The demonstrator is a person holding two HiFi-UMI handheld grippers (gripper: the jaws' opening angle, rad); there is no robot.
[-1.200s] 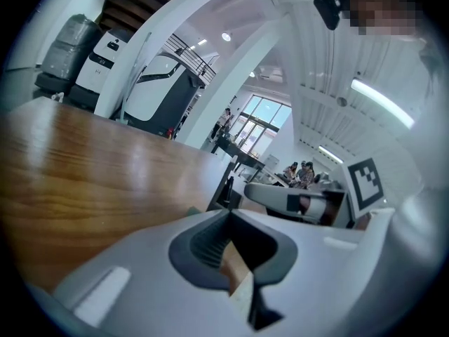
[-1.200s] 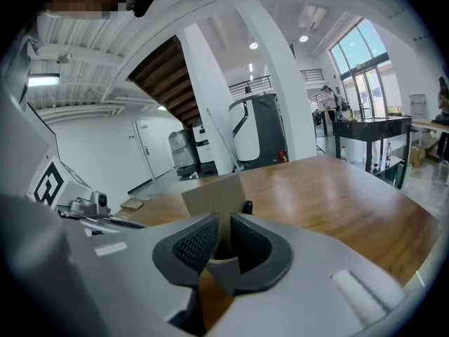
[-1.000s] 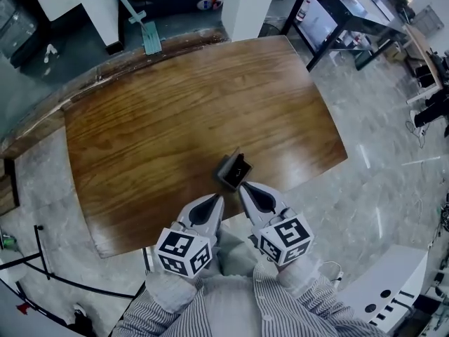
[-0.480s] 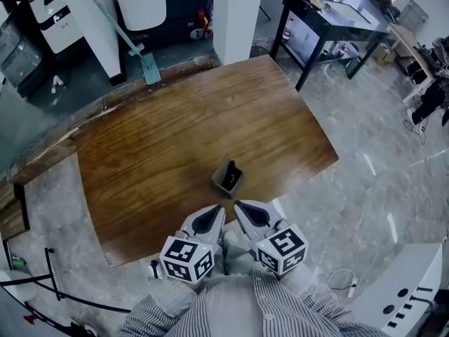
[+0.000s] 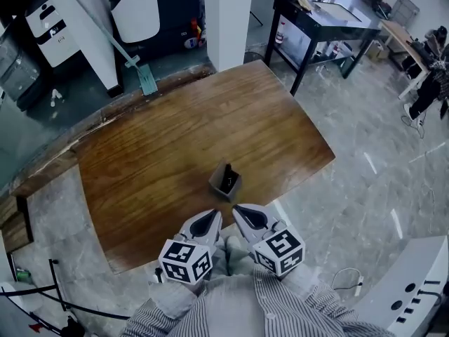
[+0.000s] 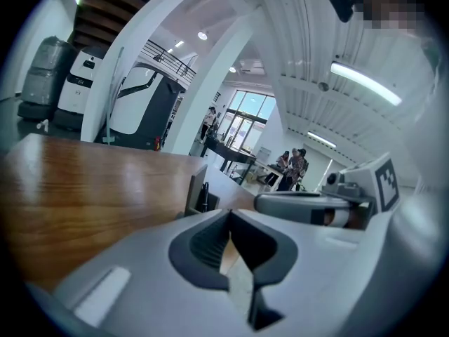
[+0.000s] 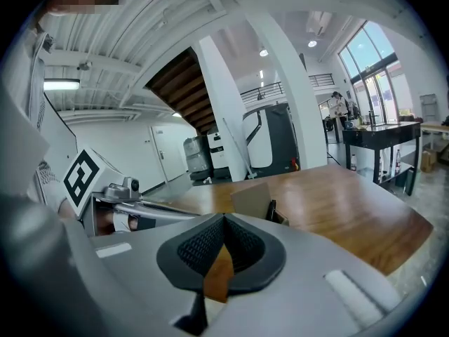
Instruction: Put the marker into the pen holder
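A small grey pen holder stands on the brown wooden table, close to its near edge. A dark marker sits inside it. In the left gripper view the pen holder shows ahead with the marker upright in it; in the right gripper view the pen holder and the marker also show. My left gripper and right gripper hang side by side just short of the table's near edge, apart from the holder. Both are shut with nothing between their jaws.
A black desk stands at the back right, a white pillar behind the table, and a broom leans at the back left beside white machines. Grey stone floor surrounds the table.
Both grippers have drawn back from the pen holder toward the person. The head view has pulled back and now shows more of the room. The marker stays in the holder.
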